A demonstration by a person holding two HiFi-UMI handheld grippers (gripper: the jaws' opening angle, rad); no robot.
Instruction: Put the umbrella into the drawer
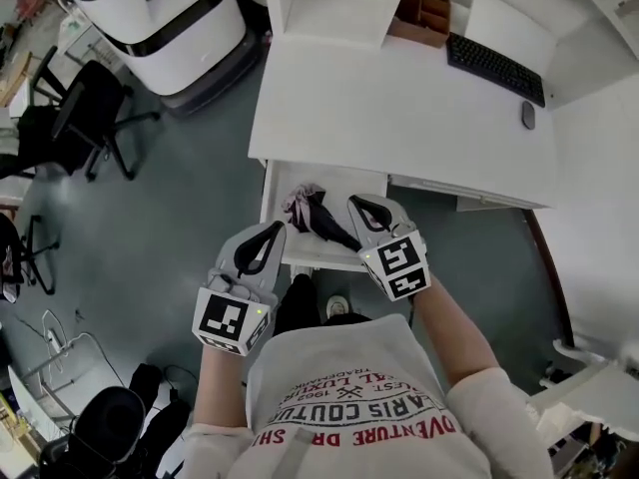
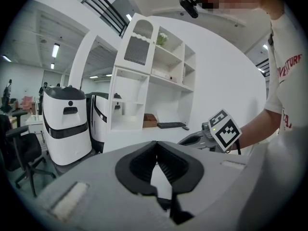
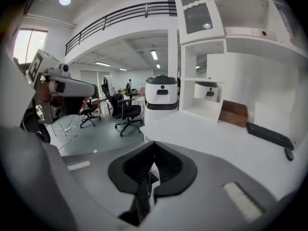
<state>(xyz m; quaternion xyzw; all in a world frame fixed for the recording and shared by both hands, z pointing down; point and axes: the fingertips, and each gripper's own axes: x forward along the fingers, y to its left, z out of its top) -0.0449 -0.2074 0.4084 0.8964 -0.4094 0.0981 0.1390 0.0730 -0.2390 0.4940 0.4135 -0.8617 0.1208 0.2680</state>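
Dark folded umbrella (image 1: 318, 213) lies inside the open drawer (image 1: 274, 183) under the white desk (image 1: 399, 108). Left gripper (image 1: 274, 228) and right gripper (image 1: 355, 204) hover near, jaws closed, empty. Placement looks done.

The person's white shirt (image 1: 344, 362) bears red print reading "VENTURE".

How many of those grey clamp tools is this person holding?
2: the left gripper at the front edge of the open drawer, the right gripper above it beside the umbrella. No others show.
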